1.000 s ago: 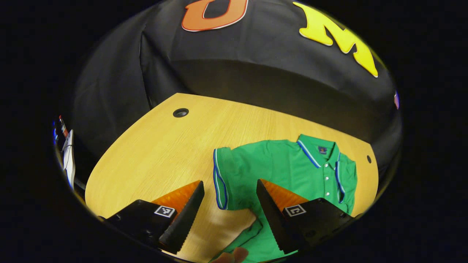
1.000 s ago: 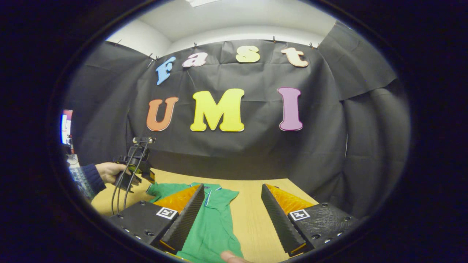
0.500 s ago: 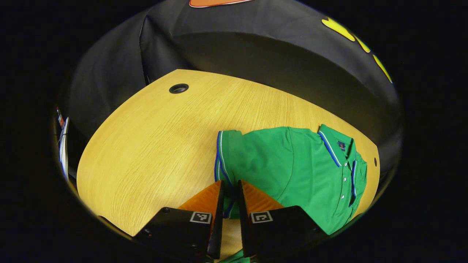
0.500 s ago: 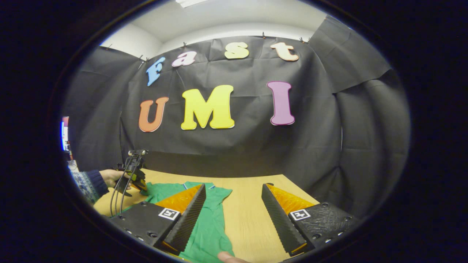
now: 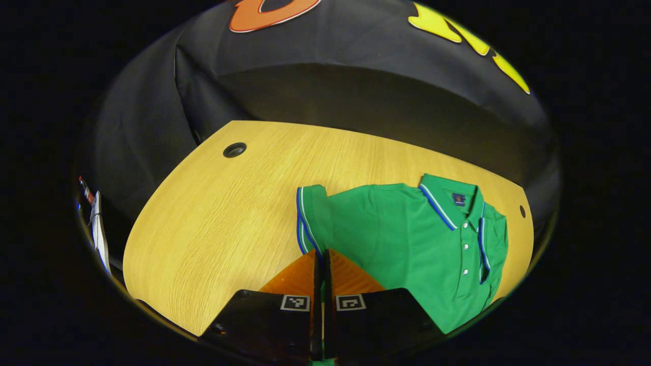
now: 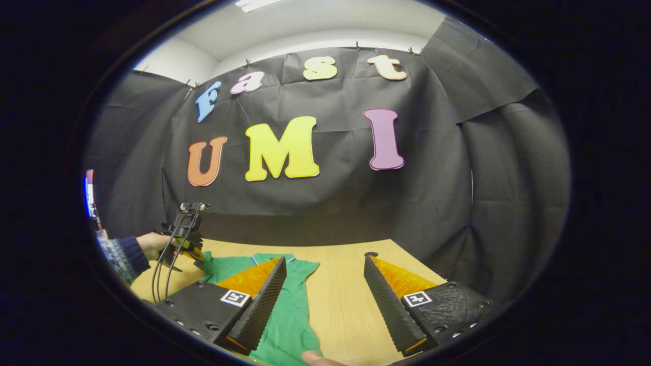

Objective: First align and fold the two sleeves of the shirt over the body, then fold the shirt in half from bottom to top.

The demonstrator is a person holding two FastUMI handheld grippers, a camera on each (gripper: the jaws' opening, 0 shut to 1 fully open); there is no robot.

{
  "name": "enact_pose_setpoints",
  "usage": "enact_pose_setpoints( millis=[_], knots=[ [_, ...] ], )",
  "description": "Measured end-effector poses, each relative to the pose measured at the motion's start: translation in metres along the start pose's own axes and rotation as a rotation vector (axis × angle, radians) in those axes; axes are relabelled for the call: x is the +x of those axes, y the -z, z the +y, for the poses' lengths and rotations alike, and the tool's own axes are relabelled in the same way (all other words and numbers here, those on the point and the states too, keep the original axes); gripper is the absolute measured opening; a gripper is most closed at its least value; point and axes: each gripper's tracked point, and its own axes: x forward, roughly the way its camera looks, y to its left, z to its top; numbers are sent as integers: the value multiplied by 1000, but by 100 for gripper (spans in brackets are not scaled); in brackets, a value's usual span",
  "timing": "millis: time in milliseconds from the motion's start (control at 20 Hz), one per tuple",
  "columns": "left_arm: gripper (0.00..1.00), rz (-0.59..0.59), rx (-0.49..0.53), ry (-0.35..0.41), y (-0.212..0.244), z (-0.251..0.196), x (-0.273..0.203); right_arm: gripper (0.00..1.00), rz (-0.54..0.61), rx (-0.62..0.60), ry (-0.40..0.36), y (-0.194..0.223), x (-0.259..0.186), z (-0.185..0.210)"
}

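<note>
With its two fingers pressed almost flat together, the left claw (image 5: 320, 259) pinches a fold of green cloth at the lower corner of the shirt's (image 5: 407, 239) near sleeve (image 5: 310, 218); a sliver of green shows in the thin gap between the fingers. That grip looks meant for lifting the sleeve by its striped cuff so it can be carried over the body.

Just beyond the claw tips the sleeve sticks out sideways from the shoulder. Farther ahead and to the right of the claw lies the shirt body, front up, with its collar (image 5: 447, 201) and button strip (image 5: 470, 244) toward the far right edge of the desk (image 5: 213, 223). A round cable hole (image 5: 234, 150) sits well ahead and to the left of the claw.

The right claw (image 6: 323, 305) hangs wide open above the desk with nothing between its fingers. The shirt passes under its left finger, and bare wood lies ahead in the gap. Off to its far left a hand (image 6: 152, 244) in a dark sleeve holds the other claw at the shirt's edge. My guess is the open claw waits to take the other sleeve.
</note>
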Motion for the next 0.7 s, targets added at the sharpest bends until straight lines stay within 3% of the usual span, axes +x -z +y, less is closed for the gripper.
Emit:
enact_pose_setpoints(
  millis=[350, 400, 450, 550, 600, 650, 700],
  knots=[
    [5, -7, 138, 79, 4, -79, -16, 92, 4, 24, 9, -2, 2, -12],
    [0, 11, 154, 110, 11, -93, -16, 93, 1, 25, 15, -4, 2, -15],
    [10, 25, 161, 140, 16, -105, -17, 93, -3, 26, 19, -5, 2, -17],
    [17, 29, 152, 195, 20, -127, -30, 93, -1, 25, 28, -4, 2, -20],
    [27, 16, 146, 216, 18, -135, -37, 93, 2, 25, 28, -5, 2, -20],
    [38, -7, 152, 218, 16, -139, -45, 94, 6, 25, 27, -3, 3, -20],
    [67, -36, 168, 198, 13, -137, -54, 95, 10, 25, 26, -2, 4, -20]
  ],
)
